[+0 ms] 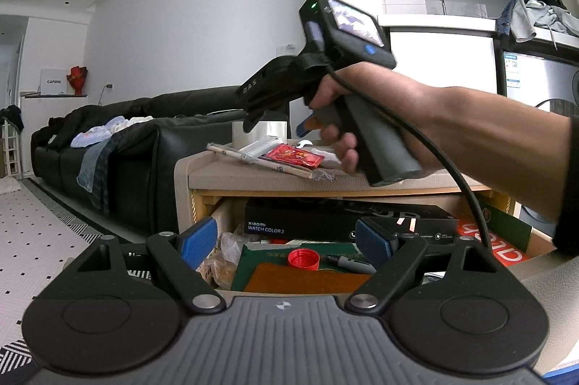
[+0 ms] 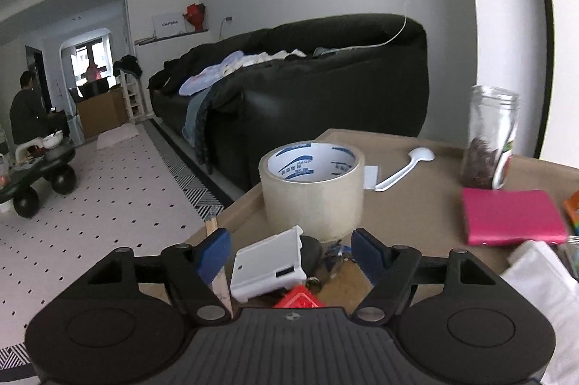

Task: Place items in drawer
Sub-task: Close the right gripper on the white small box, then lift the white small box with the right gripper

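While the left tongs (image 1: 286, 240) hang spread over the open wooden drawer (image 1: 217, 214), the right tongs (image 2: 289, 252) stand spread above the beige bench (image 2: 416, 204), white plastic box (image 2: 267, 263) between them, clear tape roll (image 2: 313, 187) at 12 o'clock.

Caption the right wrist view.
Open right gripper hovers over a white plastic case before a tape roll.
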Action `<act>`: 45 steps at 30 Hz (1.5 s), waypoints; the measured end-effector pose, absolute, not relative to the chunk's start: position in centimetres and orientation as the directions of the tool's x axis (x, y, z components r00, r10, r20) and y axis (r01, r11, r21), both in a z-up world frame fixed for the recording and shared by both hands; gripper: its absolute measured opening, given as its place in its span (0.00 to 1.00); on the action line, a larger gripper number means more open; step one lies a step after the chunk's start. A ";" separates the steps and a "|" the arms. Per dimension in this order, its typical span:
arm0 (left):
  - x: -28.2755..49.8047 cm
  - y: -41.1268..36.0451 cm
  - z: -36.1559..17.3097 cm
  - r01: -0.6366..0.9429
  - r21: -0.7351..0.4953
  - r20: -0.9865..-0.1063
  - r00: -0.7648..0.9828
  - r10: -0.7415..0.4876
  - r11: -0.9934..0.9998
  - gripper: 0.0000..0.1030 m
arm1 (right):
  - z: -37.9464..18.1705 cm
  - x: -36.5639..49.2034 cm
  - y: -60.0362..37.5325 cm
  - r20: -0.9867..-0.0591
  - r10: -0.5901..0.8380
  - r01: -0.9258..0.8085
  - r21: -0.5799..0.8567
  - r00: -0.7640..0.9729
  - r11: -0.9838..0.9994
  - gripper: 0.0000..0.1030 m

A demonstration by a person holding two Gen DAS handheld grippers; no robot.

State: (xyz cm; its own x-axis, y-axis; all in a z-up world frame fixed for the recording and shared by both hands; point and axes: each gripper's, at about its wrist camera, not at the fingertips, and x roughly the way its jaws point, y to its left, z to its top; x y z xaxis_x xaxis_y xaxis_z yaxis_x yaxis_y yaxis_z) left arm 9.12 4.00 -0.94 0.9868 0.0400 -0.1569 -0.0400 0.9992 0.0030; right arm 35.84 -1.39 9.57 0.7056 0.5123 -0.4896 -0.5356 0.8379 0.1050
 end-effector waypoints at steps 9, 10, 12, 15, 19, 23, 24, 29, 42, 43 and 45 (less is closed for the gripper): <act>9.0 4.0 -0.9 -0.040 0.004 -0.155 0.987 0.040 0.999 0.83 | 8.9 35.6 -0.9 -0.491 0.491 -0.536 0.056 0.719 0.842 0.71; 9.0 4.0 -0.9 -0.040 0.004 -0.159 0.987 0.040 0.999 0.83 | 8.8 35.5 -1.2 -0.488 0.498 -0.536 0.072 0.717 0.841 0.71; 9.2 4.0 -0.9 -0.040 0.005 -0.166 0.985 0.040 0.999 0.83 | 8.2 35.8 -1.1 -0.486 0.500 -0.540 0.066 0.717 0.839 0.71; 9.1 4.0 -0.9 -0.041 0.004 -0.159 0.986 0.041 0.999 0.83 | 8.1 34.8 -0.5 -0.474 0.459 -0.535 -0.032 0.751 0.844 0.70; 9.1 4.0 -1.0 -0.041 0.005 -0.159 0.986 0.041 0.999 0.83 | 8.0 33.2 0.4 -0.445 0.426 -0.538 -0.159 0.788 0.828 0.70; 9.0 4.0 -1.0 -0.041 0.004 -0.158 0.987 0.041 0.999 0.83 | 7.1 33.4 1.5 -0.460 0.436 -0.570 -0.203 0.774 0.796 0.67; 9.0 4.0 -1.0 -0.041 0.004 -0.159 0.986 0.041 0.999 0.83 | 6.9 33.3 1.6 -0.468 0.434 -0.575 -0.214 0.770 0.790 0.67; 9.0 4.0 -1.0 -0.041 0.004 -0.159 0.986 0.041 0.999 0.83 | 6.4 34.2 1.9 -0.481 0.440 -0.585 -0.203 0.758 0.785 0.56; 9.0 4.0 -1.1 -0.041 0.005 -0.157 0.987 0.041 0.999 0.83 | 7.1 33.8 1.0 -0.430 0.428 -0.539 -0.177 0.795 0.824 0.54; 9.0 4.0 -1.1 -0.041 0.005 -0.157 0.987 0.041 0.999 0.83 | 7.3 33.7 0.8 -0.419 0.431 -0.536 -0.170 0.799 0.827 0.54; 9.0 4.0 -1.1 -0.041 0.005 -0.158 0.987 0.042 0.999 0.83 | 7.7 33.6 0.6 -0.396 0.435 -0.527 -0.159 0.809 0.834 0.54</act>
